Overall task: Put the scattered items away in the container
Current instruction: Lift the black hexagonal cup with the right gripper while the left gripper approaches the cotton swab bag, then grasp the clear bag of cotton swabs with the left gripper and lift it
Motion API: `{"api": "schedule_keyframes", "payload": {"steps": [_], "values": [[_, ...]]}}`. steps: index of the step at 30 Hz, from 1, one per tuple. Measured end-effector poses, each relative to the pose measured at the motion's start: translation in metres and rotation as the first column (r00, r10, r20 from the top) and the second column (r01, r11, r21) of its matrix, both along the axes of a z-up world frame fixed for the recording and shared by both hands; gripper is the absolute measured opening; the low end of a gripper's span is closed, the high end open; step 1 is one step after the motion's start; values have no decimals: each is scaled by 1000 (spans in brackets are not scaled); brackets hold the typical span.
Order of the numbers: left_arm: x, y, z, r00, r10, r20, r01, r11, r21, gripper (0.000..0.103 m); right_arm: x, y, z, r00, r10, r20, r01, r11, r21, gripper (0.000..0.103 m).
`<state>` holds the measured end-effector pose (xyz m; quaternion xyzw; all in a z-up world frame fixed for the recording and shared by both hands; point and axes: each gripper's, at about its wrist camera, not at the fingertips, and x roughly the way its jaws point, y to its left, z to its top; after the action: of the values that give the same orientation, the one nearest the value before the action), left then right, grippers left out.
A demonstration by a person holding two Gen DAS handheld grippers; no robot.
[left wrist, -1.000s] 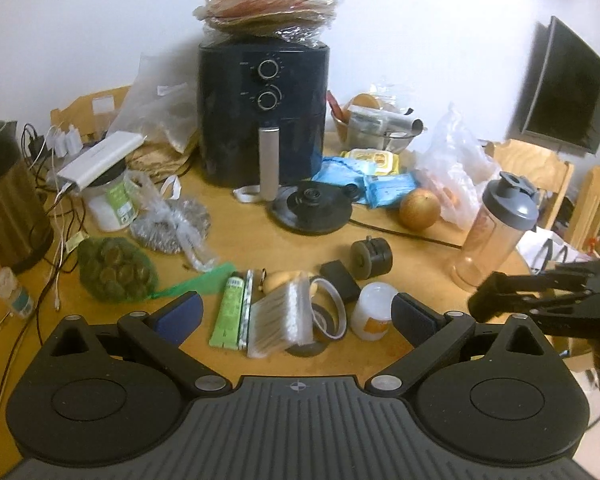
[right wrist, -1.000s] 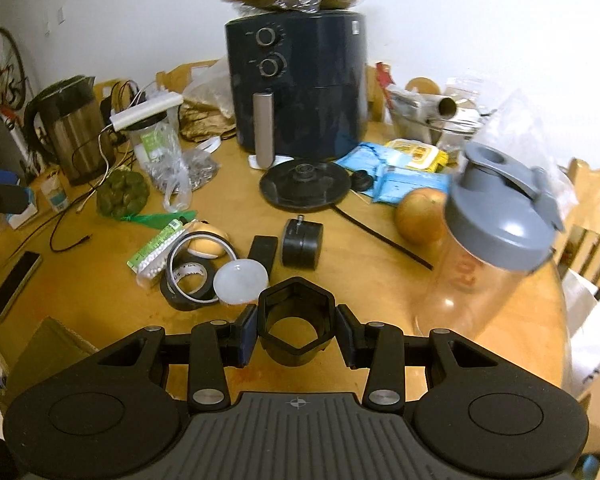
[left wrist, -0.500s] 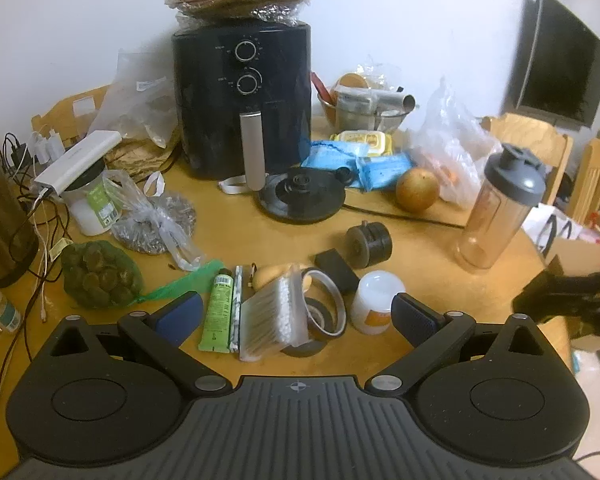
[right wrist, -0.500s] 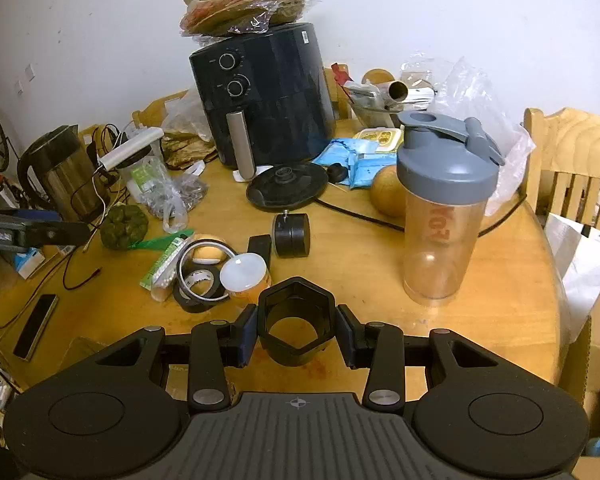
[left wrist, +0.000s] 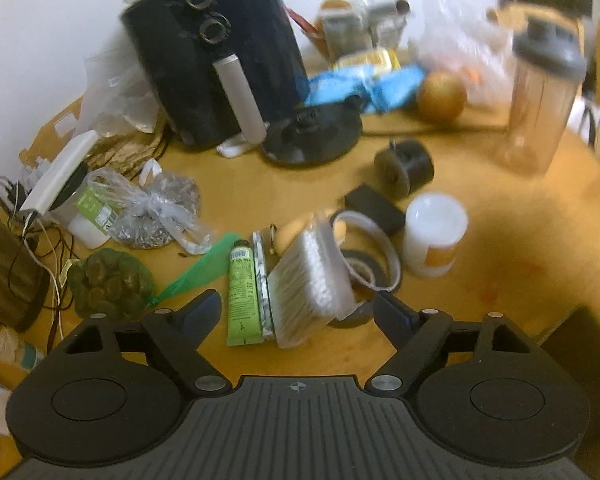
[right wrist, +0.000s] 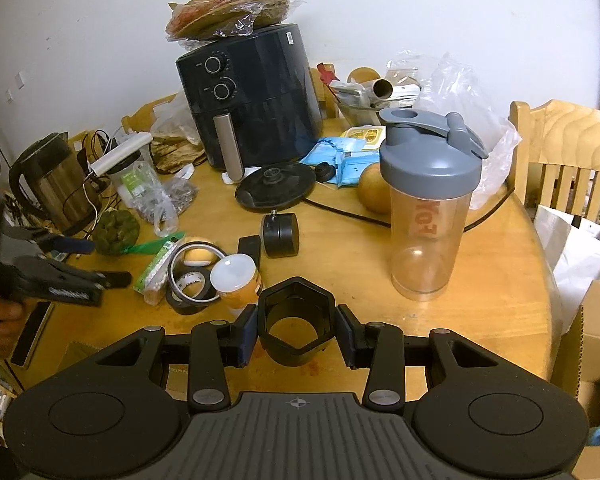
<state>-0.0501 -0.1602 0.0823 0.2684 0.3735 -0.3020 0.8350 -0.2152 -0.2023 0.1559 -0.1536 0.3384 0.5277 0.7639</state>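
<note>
My left gripper (left wrist: 296,308) hangs low over the table, its jaws closing. A clear pack of cotton swabs (left wrist: 312,276) and a green tube (left wrist: 242,292) lie between the fingers, and the pads touch neither. Just beyond sit tape rolls (left wrist: 364,256), a white jar (left wrist: 434,236), a small black block (left wrist: 374,208) and a black caster wheel (left wrist: 406,166). My right gripper (right wrist: 296,328) is shut on a black hexagonal ring (right wrist: 296,316), held above the table's front edge. In the right wrist view the left gripper (right wrist: 104,262) reaches in from the left.
A black air fryer (right wrist: 252,112) and kettle base (right wrist: 276,190) stand at the back, a kettle (right wrist: 56,180) with cables on the left. A shaker bottle (right wrist: 430,208) stands to the right. Off the table's right edge are a wooden chair (right wrist: 568,152) and a cardboard box (right wrist: 598,320).
My left gripper has sunk towards the swab pack and tube, rolled, and its jaws have narrowed. The right gripper swung right, then stayed still, keeping the hexagonal ring.
</note>
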Motion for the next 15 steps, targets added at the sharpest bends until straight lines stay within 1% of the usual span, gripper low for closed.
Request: {"api": "schedule_keyframes", "payload": {"steps": [3,4,6,7,9,11,14,15], "values": [[2,-8,-13,999,-31,13,30,999,45,80,1,1,0,1000,-6,-1,6,1000,0,44],[2,-10,-17,999,-39,19,38,998,58,77,1,1,0,1000,-10,-3,10,1000,-1,44],[4,-16,-27,998,-50,26,47,994,98,75,2,0,-1,1000,-19,-6,19,1000,-2,44],[6,-19,-31,998,-50,33,46,992,115,70,3,0,-2,1000,-23,-7,23,1000,-3,44],[7,-24,-38,997,-54,46,47,989,140,67,3,-1,-2,999,-32,-9,32,999,-6,44],[10,-26,-44,998,-53,43,47,989,138,67,4,-2,-3,999,-40,-10,40,999,-8,44],[15,-30,-50,998,-44,51,37,989,142,63,5,-4,-3,999,-50,-12,49,999,-12,44],[16,-31,-51,998,-43,53,35,989,141,59,5,-5,-3,999,-52,-12,52,999,-14,44]]}}
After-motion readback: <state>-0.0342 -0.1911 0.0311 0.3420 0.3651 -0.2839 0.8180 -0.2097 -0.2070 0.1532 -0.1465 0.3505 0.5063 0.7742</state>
